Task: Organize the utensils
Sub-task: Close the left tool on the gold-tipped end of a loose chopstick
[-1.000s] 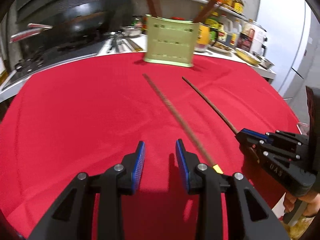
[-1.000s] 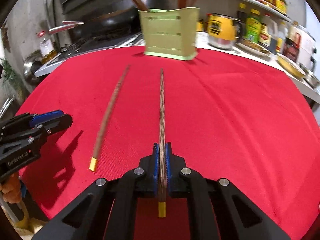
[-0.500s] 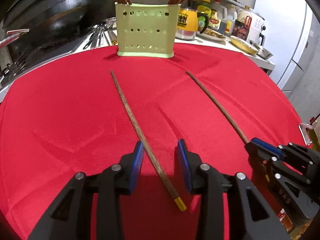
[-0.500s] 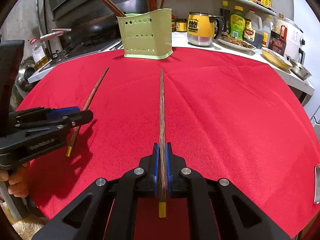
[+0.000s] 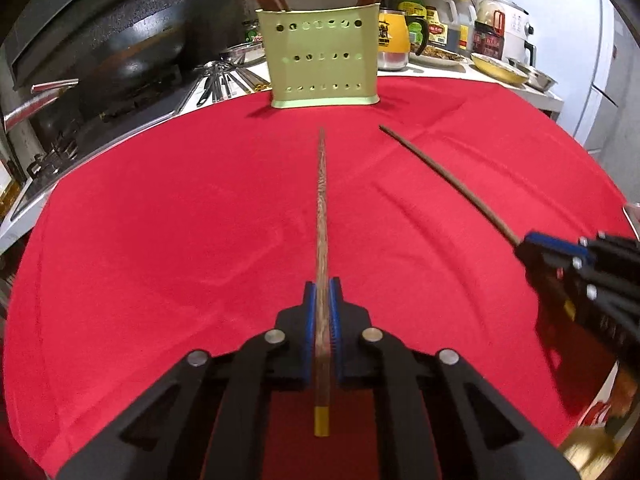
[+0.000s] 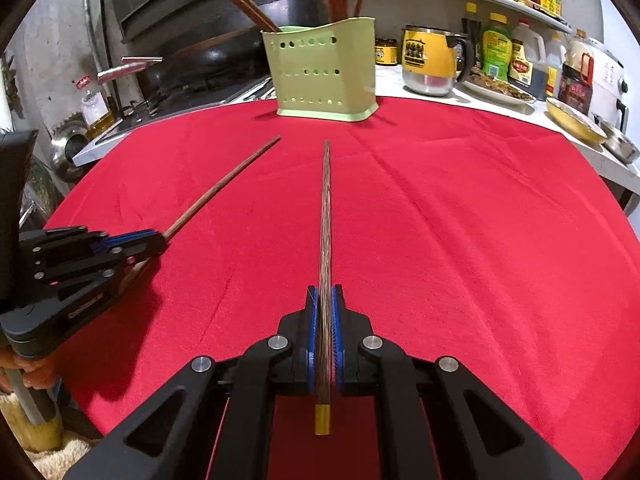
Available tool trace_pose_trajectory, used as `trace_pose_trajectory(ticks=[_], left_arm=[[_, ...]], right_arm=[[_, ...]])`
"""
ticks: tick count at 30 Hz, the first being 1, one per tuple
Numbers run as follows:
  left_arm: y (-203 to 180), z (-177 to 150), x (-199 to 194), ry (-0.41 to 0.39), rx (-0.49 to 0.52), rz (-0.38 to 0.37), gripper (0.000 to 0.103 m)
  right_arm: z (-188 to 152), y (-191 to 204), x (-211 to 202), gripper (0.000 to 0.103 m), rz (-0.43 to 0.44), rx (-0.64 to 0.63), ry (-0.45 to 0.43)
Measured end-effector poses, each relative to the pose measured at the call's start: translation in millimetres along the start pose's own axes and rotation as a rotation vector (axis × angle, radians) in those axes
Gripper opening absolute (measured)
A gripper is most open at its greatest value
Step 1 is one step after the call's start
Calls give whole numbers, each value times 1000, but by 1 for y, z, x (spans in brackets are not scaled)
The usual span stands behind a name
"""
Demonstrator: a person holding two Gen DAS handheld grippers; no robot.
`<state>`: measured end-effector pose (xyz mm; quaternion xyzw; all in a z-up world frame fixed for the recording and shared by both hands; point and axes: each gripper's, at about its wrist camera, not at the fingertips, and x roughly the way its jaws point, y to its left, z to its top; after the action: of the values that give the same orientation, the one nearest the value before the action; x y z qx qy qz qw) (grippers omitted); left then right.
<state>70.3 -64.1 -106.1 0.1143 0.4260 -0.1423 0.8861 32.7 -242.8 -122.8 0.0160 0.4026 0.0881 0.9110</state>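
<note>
Each gripper holds one brown wooden chopstick with a gold end cap, over a red cloth (image 5: 160,240). My left gripper (image 5: 321,292) is shut on the left chopstick (image 5: 321,208), whose tip points at the pale green perforated utensil holder (image 5: 324,60). My right gripper (image 6: 325,298) is shut on the right chopstick (image 6: 325,208), also aimed toward the holder (image 6: 324,72). Several chopsticks stand in the holder. In the left wrist view the right gripper (image 5: 524,242) sits at the right edge; in the right wrist view the left gripper (image 6: 158,240) sits at the left.
Behind the cloth a black wok (image 5: 132,56) rests on a stove at the left. A yellow mug (image 6: 430,60), sauce bottles (image 6: 496,52), a rice cooker (image 6: 600,76) and bowls (image 6: 576,124) crowd the counter at the back right. Loose metal utensils (image 5: 224,80) lie left of the holder.
My left gripper moved over the chopstick lying on the cloth and closed on it; the stick now lines up between its pads. The right gripper kept its chopstick and stayed put.
</note>
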Motion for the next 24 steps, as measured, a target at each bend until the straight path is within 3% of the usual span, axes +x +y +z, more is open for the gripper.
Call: trace_pose_trajectory(ticks=[4,5,6,8,13,15,18,24], left_arm=[[19,-9,-9,-10,-9,-11,8],[21,-12,-11,-17,-17,-15,18],[23,-16,-14,-21,-25,-17,35],[25,-27,-23,-35,-45,-20,40],[26,-48,-34,-31,-79,-38,38],[24,-52,-37,-31,-86,-53,24],[17,-54,-39,-32,-54,-35,13],[8,-50,-34,-31,-19,14,12]], right_arm=[[0,3,-1,11,14,-1,-1],[0,3,-2,13,15,-3,-2],[-2,4,-5,19,16,-9,-2],[-7,4,-9,29,19,-21,-4],[-21,4,-18,31,28,-45,-4],[-26,4,-22,31,30,-49,-8],[-30,3,-26,31,36,-43,-15],[-36,2,-29,31,47,-43,-38]])
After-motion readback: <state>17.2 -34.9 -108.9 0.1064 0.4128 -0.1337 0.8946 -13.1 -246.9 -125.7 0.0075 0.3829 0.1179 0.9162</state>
